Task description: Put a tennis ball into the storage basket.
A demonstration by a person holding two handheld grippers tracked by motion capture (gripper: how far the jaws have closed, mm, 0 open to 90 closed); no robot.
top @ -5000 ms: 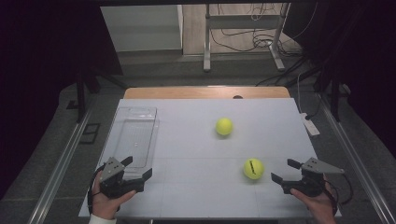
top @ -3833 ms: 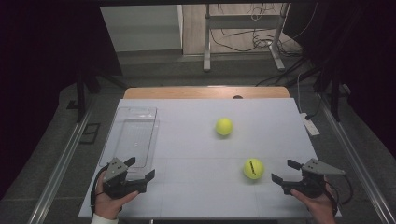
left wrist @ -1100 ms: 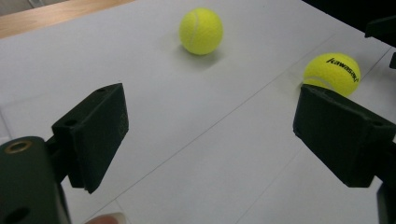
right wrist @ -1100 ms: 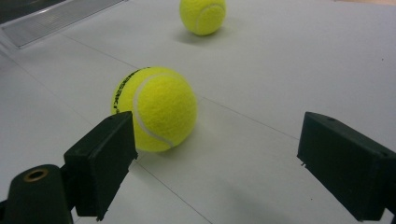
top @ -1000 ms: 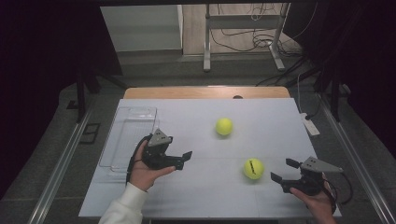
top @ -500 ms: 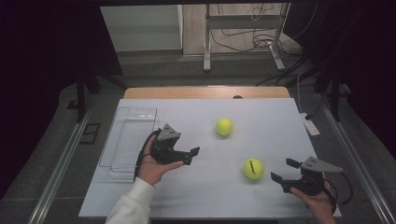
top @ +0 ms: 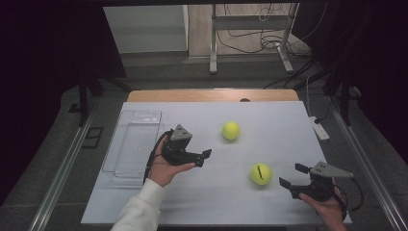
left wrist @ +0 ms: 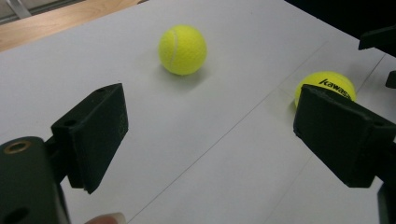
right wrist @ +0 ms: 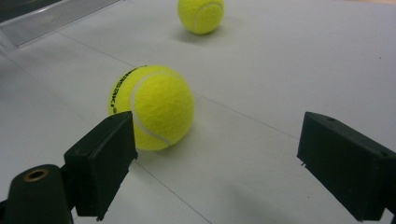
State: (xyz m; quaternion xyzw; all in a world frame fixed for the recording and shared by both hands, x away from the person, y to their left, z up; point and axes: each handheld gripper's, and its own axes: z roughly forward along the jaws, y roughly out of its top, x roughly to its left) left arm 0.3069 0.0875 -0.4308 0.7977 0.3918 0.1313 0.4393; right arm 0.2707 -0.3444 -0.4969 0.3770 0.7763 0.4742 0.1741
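Two yellow tennis balls lie on the white table. The far ball rests near the table's middle. The near ball, with black lettering, lies front right. My left gripper is held open above the table, left of both balls, its jaws pointing toward them with nothing between. My right gripper is open low at the front right, a short way right of the near ball, which sits just ahead of its left jaw.
A clear plastic tray lies along the table's left side, behind my left hand. A small white device sits at the right edge. Metal rails flank the table, and a wooden strip borders its far edge.
My left gripper has travelled from the front left corner, past the tray, forward and right toward the table's middle. The right gripper and both balls have stayed put.
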